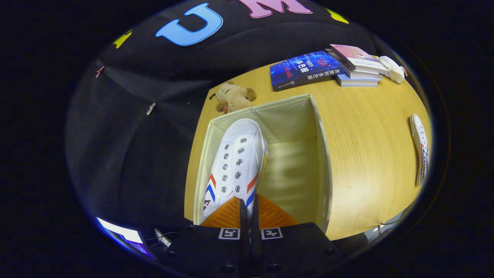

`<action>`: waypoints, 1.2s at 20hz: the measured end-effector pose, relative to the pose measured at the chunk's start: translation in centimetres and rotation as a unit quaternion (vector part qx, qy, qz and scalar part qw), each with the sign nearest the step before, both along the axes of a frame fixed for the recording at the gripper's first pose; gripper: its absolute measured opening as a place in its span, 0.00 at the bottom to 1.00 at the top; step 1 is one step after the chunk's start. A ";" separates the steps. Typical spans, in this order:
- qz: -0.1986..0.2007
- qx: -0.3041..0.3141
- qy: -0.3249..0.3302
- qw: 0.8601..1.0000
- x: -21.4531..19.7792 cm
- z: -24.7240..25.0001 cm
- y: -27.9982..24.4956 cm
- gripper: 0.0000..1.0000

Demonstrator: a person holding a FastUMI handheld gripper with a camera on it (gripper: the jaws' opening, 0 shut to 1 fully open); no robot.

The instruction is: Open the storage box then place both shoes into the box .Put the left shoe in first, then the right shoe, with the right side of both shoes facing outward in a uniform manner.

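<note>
1. A white shoe point(237, 162) with red and blue stripes on its sides and two rows of metal eyelets hangs at the centre of the frame, toe pointing away from the camera and up the picture, its heel end caught in the gripper point(250, 210).
2. The jaws are nearly closed, with only a thin slot between them, and they pinch the rear edge of this shoe from both sides at the lower middle of the frame.
3. The shoe sits over the left half of the open storage box point(318, 154), a cream fabric bin with no lid on it, whose pale floor shows to the right of the shoe. Whether the sole touches the floor of the box cannot be told.
4. The box stands on a light wooden surface point(362, 154) that fills the right half of the frame.
5. A second white shoe point(420, 152) with the same stripes lies on the surface at the far right, well apart from the box.
6. Beyond the box, at the upper middle, lies a small brown plush toy point(234, 97).
7. At the upper right lie a blue book point(305, 69), a short stack of books point(359, 65), and a small white soft toy point(393, 68) just beside the stack.
</note>
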State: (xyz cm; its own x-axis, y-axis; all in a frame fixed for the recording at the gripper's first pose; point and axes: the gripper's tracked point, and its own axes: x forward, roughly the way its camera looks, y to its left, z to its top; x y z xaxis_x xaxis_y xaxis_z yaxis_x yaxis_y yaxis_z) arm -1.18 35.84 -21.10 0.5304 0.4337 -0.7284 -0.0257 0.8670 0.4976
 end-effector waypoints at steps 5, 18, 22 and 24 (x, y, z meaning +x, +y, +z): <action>0.009 -0.023 0.042 0.999 -0.6 -3.0 0.9 0.05; 0.036 -0.001 -0.085 0.996 -0.5 5.2 -6.4 0.97; 0.032 -0.063 -0.140 0.988 -0.9 7.0 -15.6 0.98; 0.019 -0.092 -0.155 0.983 -1.1 6.9 -20.6 0.99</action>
State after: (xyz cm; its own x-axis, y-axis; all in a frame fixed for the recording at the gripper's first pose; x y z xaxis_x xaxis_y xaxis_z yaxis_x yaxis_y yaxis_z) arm -2.29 15.25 -14.18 0.7256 0.3327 -0.6023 -0.1853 0.9375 0.2946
